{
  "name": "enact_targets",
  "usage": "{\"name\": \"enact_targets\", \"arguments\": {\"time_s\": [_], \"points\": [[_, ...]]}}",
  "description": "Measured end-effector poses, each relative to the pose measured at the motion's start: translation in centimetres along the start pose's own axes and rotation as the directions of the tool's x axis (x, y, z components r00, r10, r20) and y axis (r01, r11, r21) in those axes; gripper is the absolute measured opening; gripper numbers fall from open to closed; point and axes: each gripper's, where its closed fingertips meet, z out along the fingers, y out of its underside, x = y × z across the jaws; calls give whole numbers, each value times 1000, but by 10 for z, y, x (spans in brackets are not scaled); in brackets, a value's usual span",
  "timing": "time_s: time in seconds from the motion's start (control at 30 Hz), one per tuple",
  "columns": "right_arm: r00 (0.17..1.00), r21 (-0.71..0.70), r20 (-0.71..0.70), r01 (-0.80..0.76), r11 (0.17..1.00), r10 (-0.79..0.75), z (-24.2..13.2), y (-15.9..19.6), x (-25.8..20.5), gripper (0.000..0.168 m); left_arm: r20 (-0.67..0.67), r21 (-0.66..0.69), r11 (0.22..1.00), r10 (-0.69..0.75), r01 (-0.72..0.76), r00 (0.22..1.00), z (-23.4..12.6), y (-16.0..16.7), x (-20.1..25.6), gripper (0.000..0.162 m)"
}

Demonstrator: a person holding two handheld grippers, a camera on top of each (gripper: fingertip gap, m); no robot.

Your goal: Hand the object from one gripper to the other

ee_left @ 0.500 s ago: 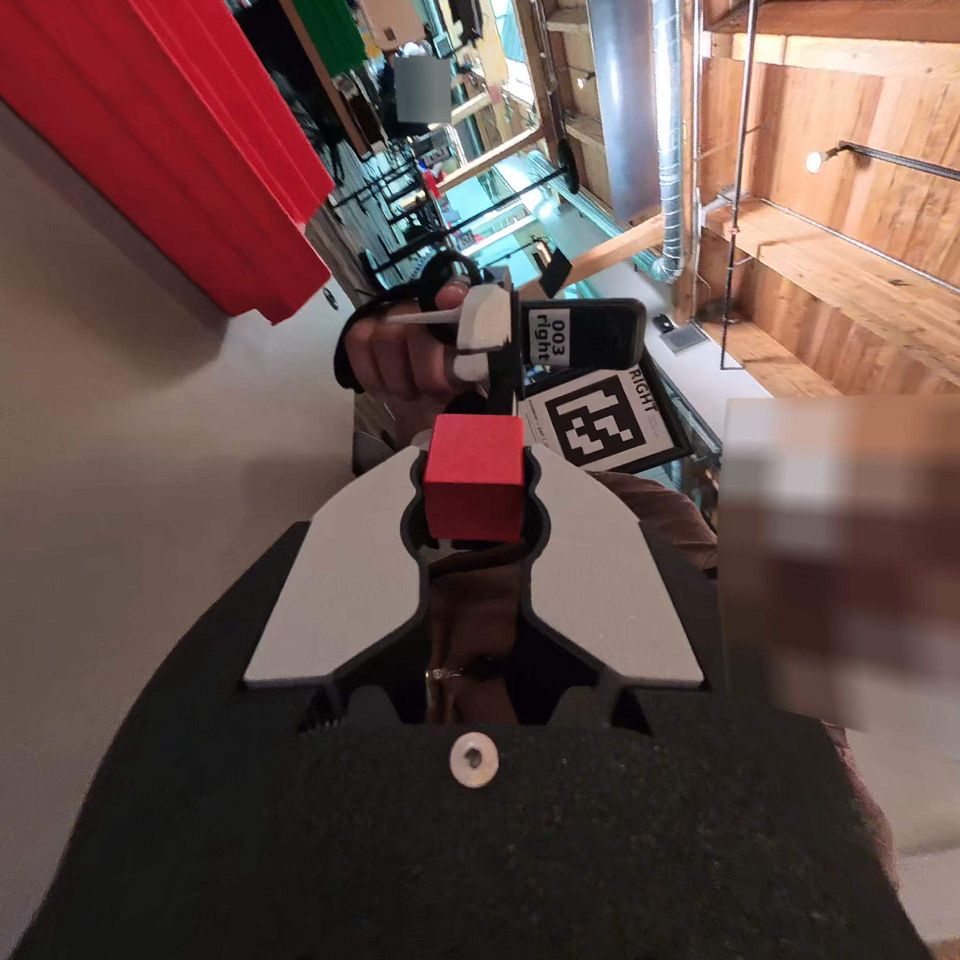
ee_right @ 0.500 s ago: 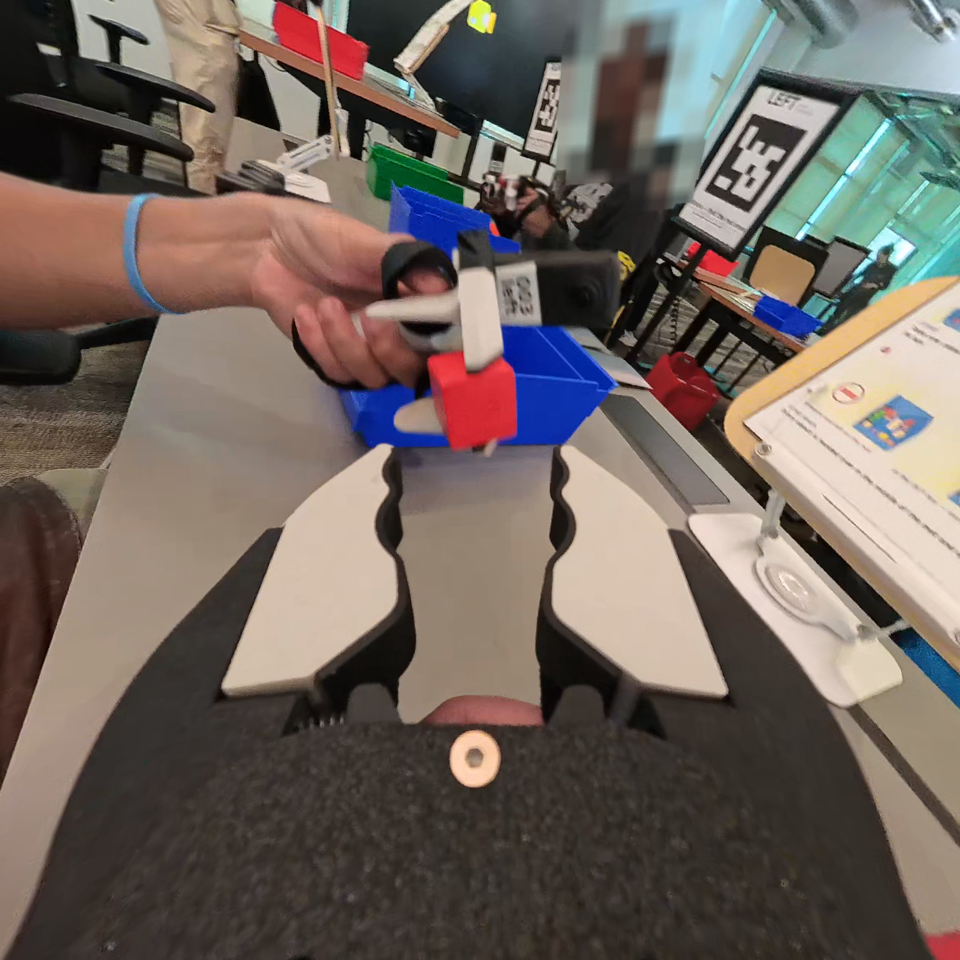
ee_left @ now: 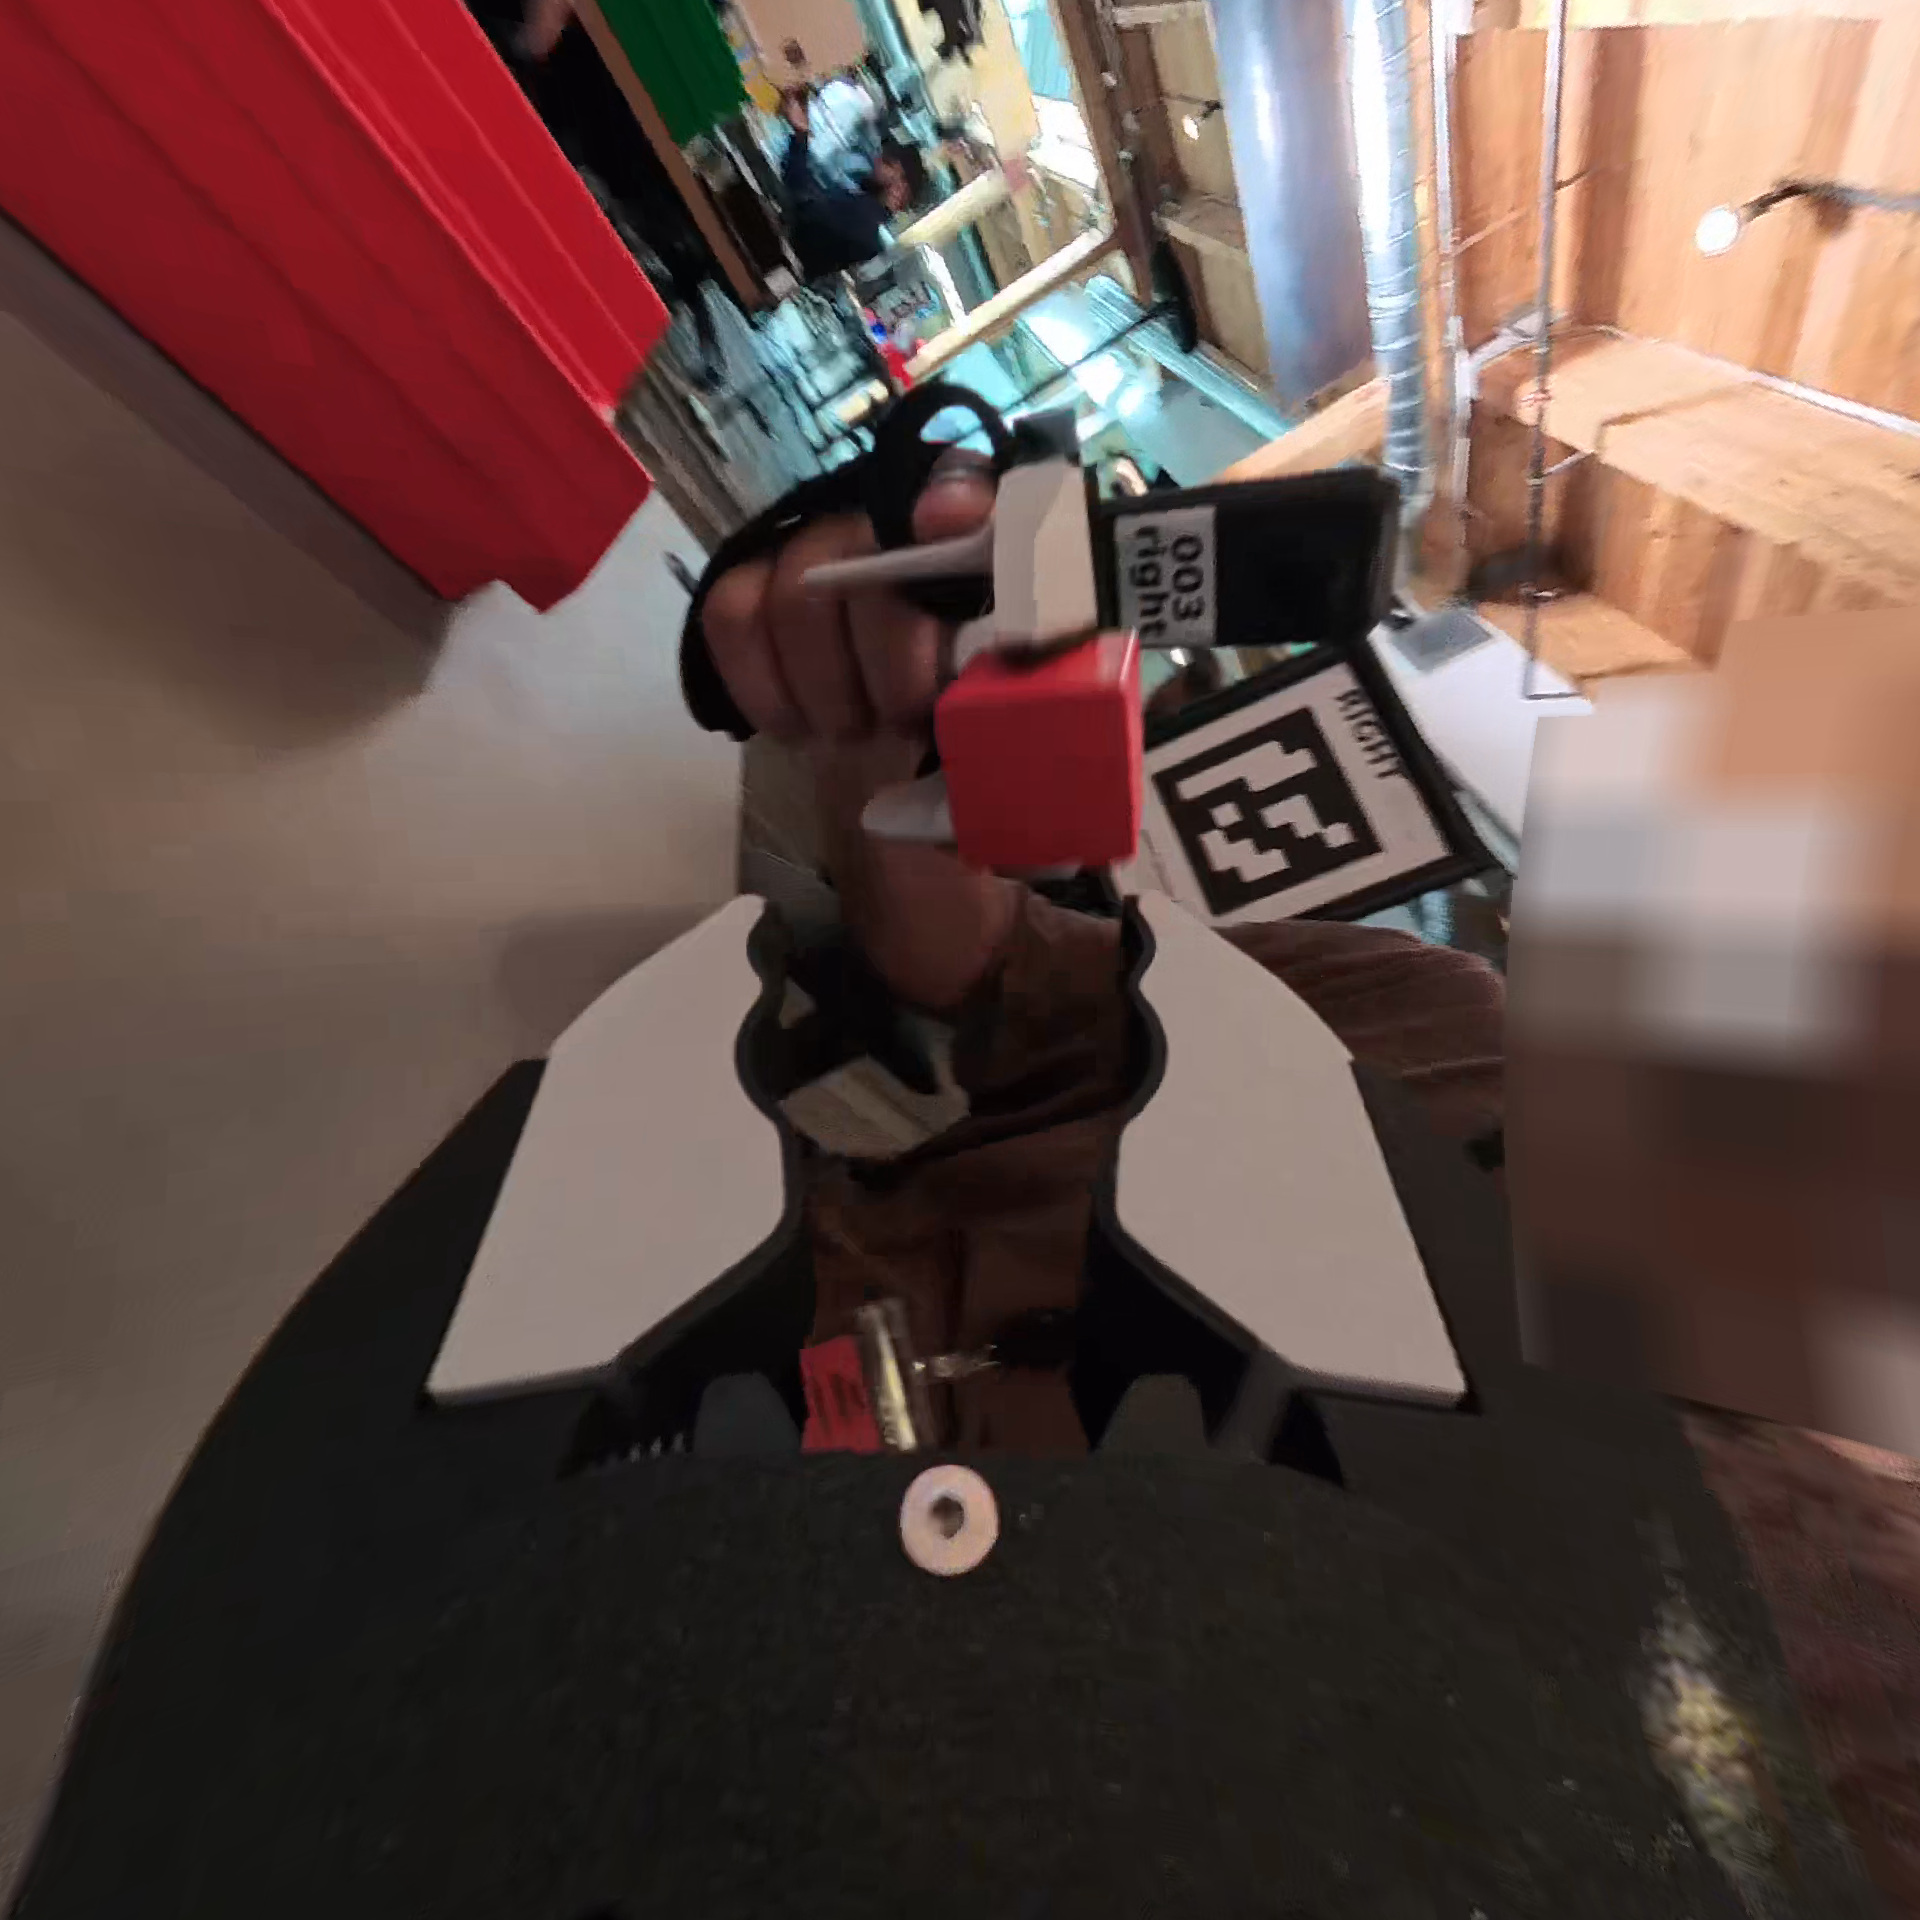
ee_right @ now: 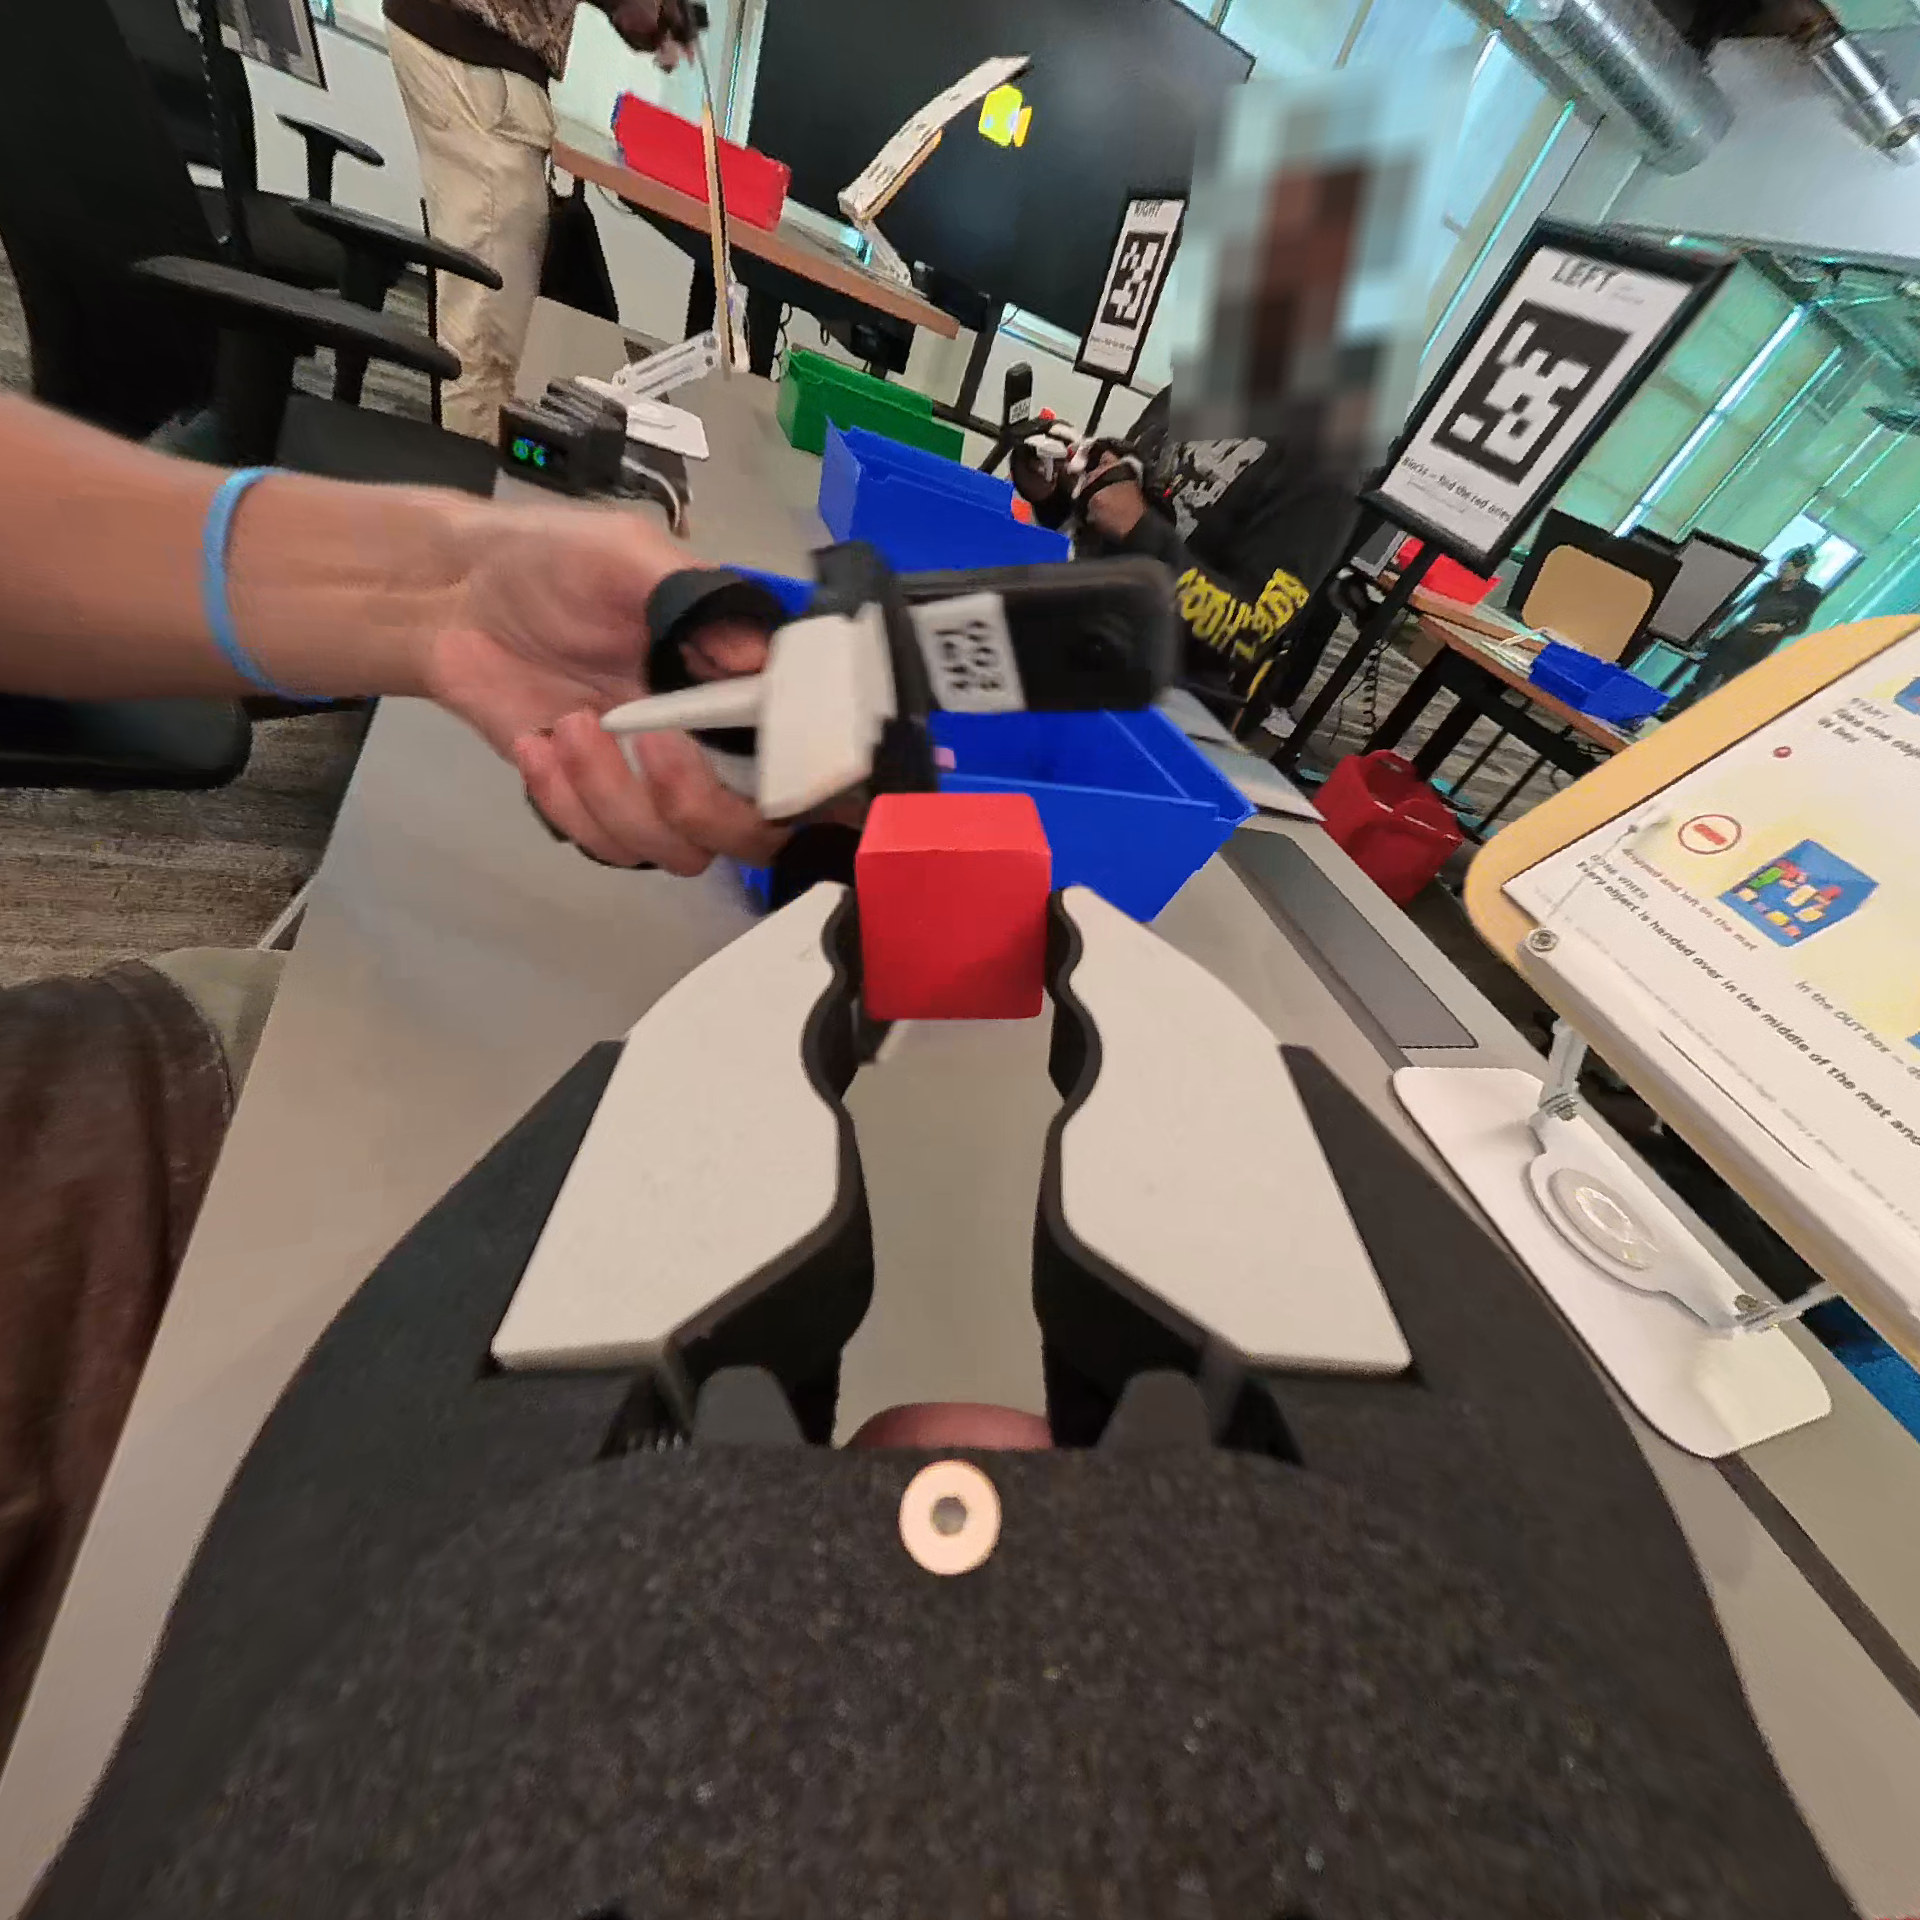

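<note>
R gripper [ee_right: 951, 925] was clamped on the red cube [ee_right: 951, 920], cube pinched right at the fingertips, held up over the grey table [ee_right: 436, 935]. L gripper [ee_left: 940, 935] had its jaws spread w/ nothing between them; from its cam the cube [ee_left: 1039, 758] sat just ahead of the tips, apart from them.

We judged the handover itself done, L side letting go and clear. Next move needs L to back off w/o clipping the cube, and R to keep squeeze steady, since the grip is shallow.

Blue bin [ee_right: 1091, 790] sat just behind the cube, partly blocked by it and by the L gripper body. Couldn't tell how deep the cube sat in the pads. L cam was motion-blurred, bg mushy. Instruction board [ee_right: 1766, 935] cut off at R edge.
</note>
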Motion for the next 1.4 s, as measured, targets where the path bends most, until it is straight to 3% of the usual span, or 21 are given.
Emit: {"name": "enact_targets", "arguments": {"time_s": [0.13, 0.27, 0.33, 0.43, 0.5, 0.57, 0.7, 0.8, 0.9, 1.03, 1.13, 1.2, 1.3, 1.4], "points": [[995, -11, -95, -35, 999, 34, -30, -8, 36, 33, 275, 148, 944, 248, -296, 929, -22, 28, -3, 63], [945, -68, -318, -108, 992, 81, -89, -8, 103, 33, 548, 73, 820, 442, -567, 710, -40, 63, -13, 66], [883, -149, -462, -175, 973, 88, -125, 7, 142, 34, 619, 29, 780, 476, -625, 624, -44, 71, -18, 66], [752, -297, -653, -358, 885, 85, -181, 55, 201, 33, 594, 26, 775, 496, -632, 633, -36, 72, -14, 69], [689, -430, -723, -509, 746, 52, -213, 107, 229, 34, 570, 31, 791, 488, -611, 661, -33, 74, -14, 69], [643, -533, -766, -640, 553, 5, -242, 163, 246, 34, 547, 20, 797, 496, -603, 674, -30, 77, -14, 67], [649, -634, -760, -753, 178, 38, -259, 249, 233, 34, 546, 12, 777, 522, -629, 656, -31, 73, -8, 65], [650, -649, -759, -760, 21, 50, -258, 280, 223, 34, 565, -40, 776, 537, -629, 626, -34, 75, -12, 65], [609, -612, -791, -787, -79, 60, -259, 298, 217, 34, 578, -52, 771, 542, -635, 611, -36, 77, -13, 65], [538, -537, -842, -832, -136, 33, -267, 306, 218, 34, 570, -52, 780, 536, -623, 623, -33, 81, -12, 66], [530, -524, -848, -840, -143, -10, -272, 310, 218, 34, 581, -68, 779, 539, -624, 610, -34, 82, -15, 67], [535, -524, -843, -841, -133, -62, -277, 303, 222, 48, 597, -77, 776, 539, -625, 595, -35, 81, -17, 68], [520, -524, -848, -852, 5, -102, -278, 258, 230, 57, 625, -74, 764, 536, -641, 567, -41, 77, -18, 71], [485, -504, -863, -813, 292, -138, -274, 181, 232, 57, 635, -77, 785, 514, -615, 577, -46, 78, -21, 72]]}}
